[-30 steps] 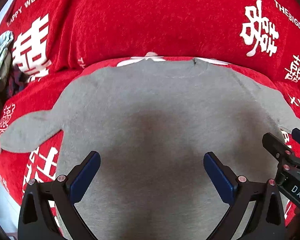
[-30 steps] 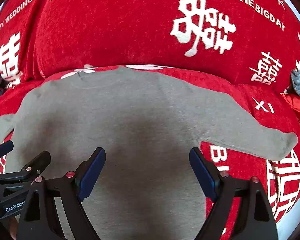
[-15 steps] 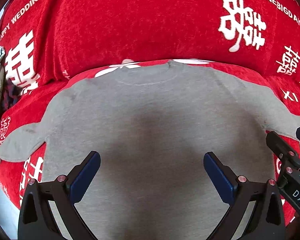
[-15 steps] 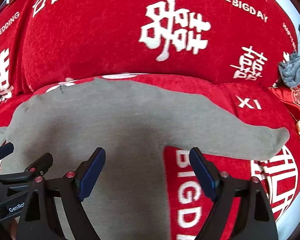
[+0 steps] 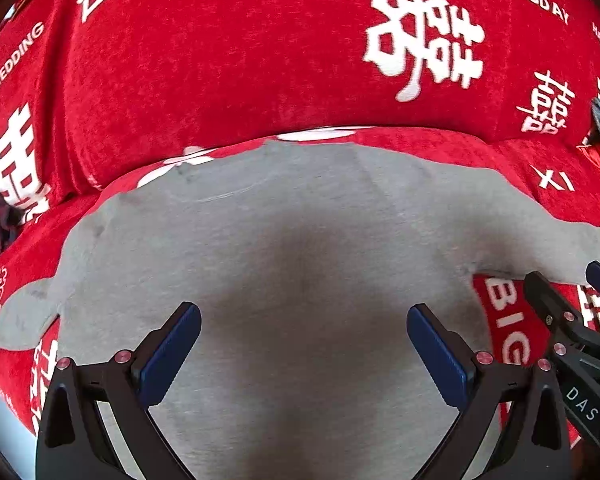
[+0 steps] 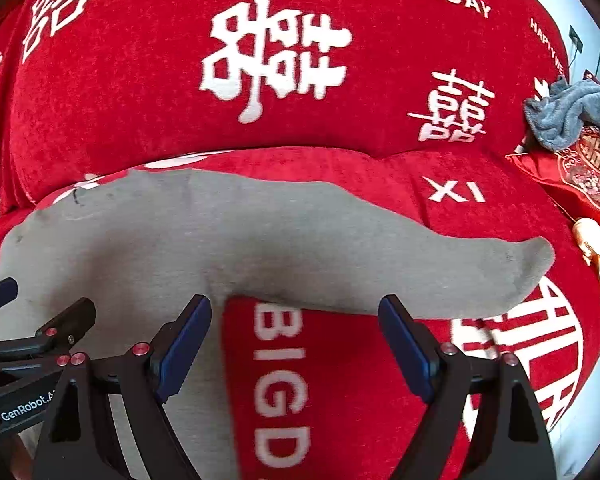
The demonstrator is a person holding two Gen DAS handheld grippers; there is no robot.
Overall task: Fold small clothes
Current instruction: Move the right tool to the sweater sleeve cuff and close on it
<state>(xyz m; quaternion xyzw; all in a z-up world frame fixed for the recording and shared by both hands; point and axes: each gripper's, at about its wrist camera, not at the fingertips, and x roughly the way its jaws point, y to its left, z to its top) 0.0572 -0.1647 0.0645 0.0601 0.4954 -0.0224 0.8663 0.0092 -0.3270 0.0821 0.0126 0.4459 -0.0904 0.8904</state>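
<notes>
Two tools, left tool (image 5: 303, 342) and right tool (image 6: 295, 334), gape empty over one gray shirt (image 5: 300, 248), one blue towel (image 6: 572, 114) at 2 o'clock.

Left tongs (image 5: 304, 344) and right tongs (image 6: 296, 336) side by side, jaws spread wide, nothing gripped

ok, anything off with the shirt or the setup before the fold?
Nothing damaged or spilled. The grey shirt lies flat on the red cover, both sleeves spread. Only stray item: a crumpled blue-grey cloth at far right. Left claw and right claw are open, holding nothing.
</notes>
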